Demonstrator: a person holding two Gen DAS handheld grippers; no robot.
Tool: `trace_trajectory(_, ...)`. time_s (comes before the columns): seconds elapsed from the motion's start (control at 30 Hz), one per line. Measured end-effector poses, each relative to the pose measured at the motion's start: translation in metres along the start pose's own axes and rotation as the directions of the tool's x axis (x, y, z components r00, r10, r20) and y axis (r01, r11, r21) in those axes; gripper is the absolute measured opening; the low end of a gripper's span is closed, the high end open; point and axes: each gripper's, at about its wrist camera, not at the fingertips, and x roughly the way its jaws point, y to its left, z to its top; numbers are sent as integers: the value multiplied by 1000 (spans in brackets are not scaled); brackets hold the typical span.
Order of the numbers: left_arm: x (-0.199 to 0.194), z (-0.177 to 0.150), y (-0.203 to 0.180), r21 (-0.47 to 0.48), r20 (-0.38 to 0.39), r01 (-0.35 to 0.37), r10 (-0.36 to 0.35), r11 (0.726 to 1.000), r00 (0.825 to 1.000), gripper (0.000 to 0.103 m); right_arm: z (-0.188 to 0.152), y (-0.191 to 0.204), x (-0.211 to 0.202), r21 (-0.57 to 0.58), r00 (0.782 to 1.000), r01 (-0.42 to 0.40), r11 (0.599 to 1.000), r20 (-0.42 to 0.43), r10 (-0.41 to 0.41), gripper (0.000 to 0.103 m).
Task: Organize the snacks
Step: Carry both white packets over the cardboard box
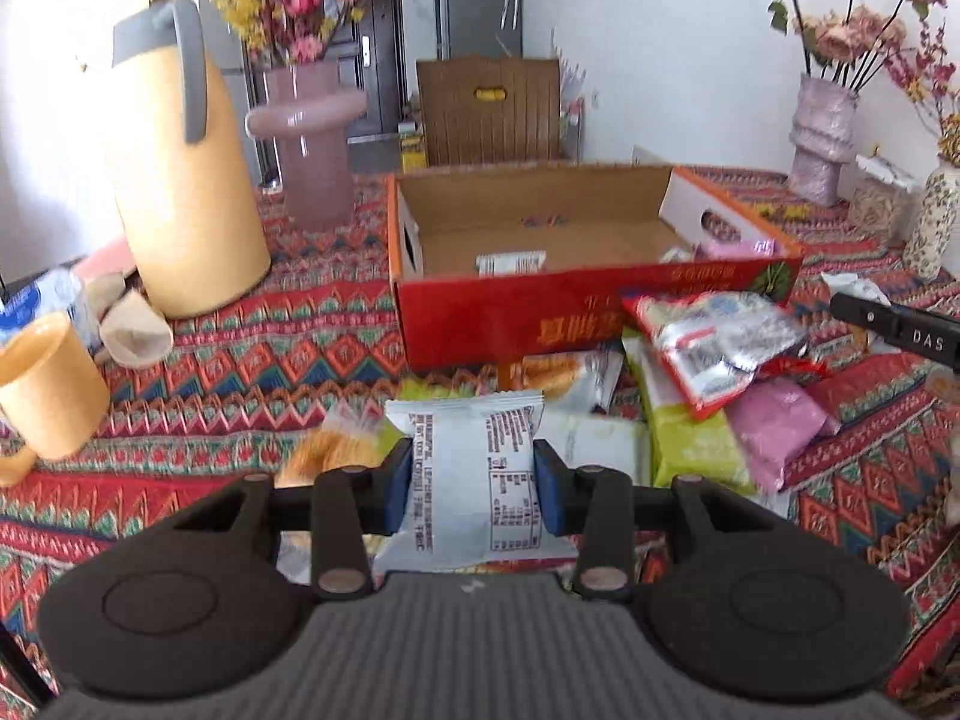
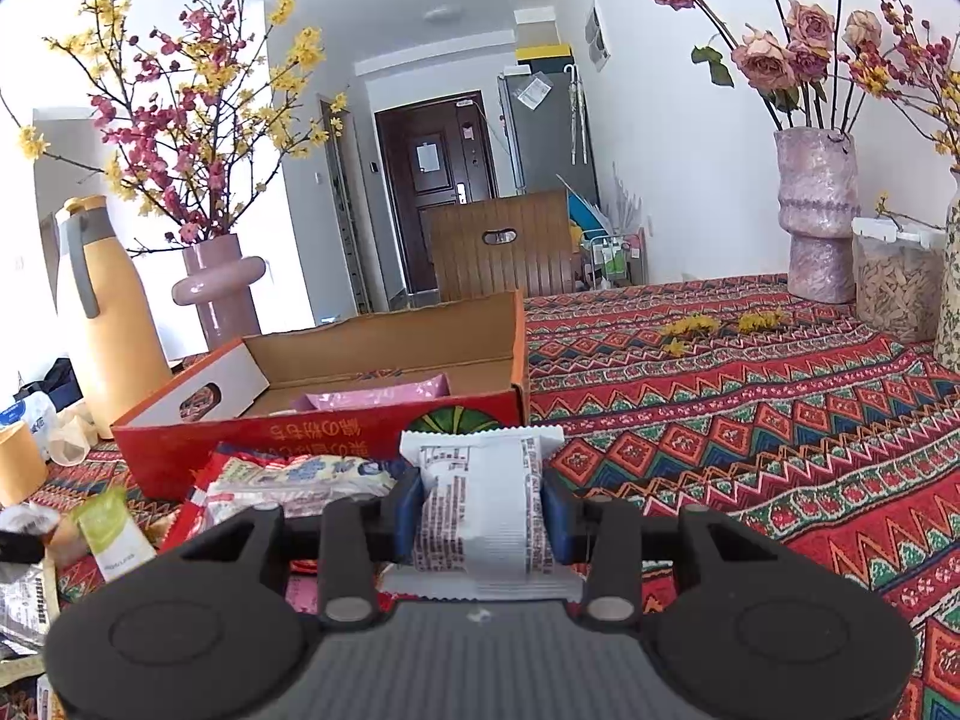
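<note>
My left gripper is shut on a white snack packet and holds it above the pile of snack packets in front of the red cardboard box. The box holds a white packet and a pink packet. My right gripper is shut on a white snack packet just right of the box's near corner. The pink packet shows inside the box. The tip of the right gripper shows at the right edge of the left wrist view.
A yellow jug, pink vase, yellow cup and paper cups stand left of the box. Flower vases and a jar stand at the back right. A patterned cloth covers the table.
</note>
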Motion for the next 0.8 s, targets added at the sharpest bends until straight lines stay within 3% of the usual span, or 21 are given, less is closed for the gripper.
trace_trajectory(0.57,-2,58,-9,-7,175,10,-8,1000,985,42,47,30,-8,-125,998,-17,992,66,25,40)
trace_trajectory(0.8,11,82,-6,-50,215,2,9,999,977,42,65,40,6,-118,995,-31,993,94,42,40)
